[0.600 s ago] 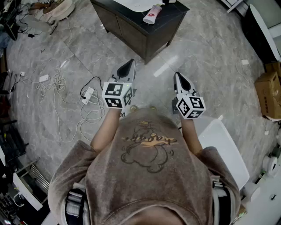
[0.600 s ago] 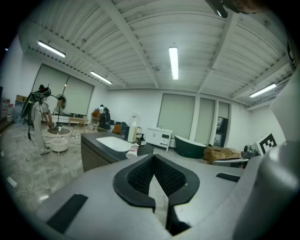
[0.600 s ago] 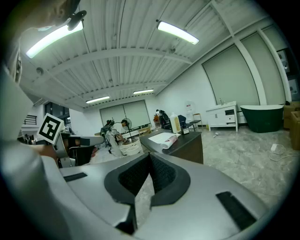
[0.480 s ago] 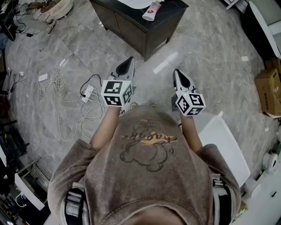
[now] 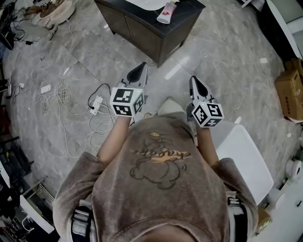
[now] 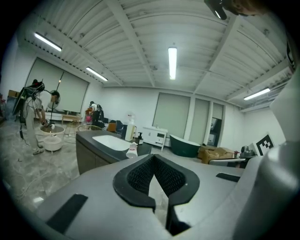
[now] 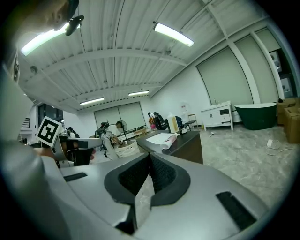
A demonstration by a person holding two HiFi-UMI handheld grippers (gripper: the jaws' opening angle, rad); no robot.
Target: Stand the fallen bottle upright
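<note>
A white bottle with a pink label (image 5: 165,12) lies on its side on the dark cabinet (image 5: 142,28) at the top of the head view. It also shows as the fallen bottle (image 6: 132,150) near the cabinet's front corner, and as the bottle (image 7: 169,142) in the right gripper view. Both grippers are held side by side over the floor, well short of the cabinet and pointing toward it. My left gripper (image 5: 140,67) is shut with nothing in it, its tips meeting (image 6: 153,157). The jaws of my right gripper (image 5: 194,80) are likewise together and hold nothing (image 7: 149,157).
White cables and a power strip (image 5: 94,101) sprawl on the marble floor at left. A cardboard box (image 5: 289,97) sits at right, a white panel (image 5: 246,156) at lower right. On the cabinet are a white basin (image 6: 110,140) and an upright spray bottle (image 6: 130,130). My shoe (image 5: 170,106) shows between the grippers.
The view has shifted slightly toward the cabinet, and a shoe has stepped into sight between the grippers. Both grippers keep their pose, still shut.
</note>
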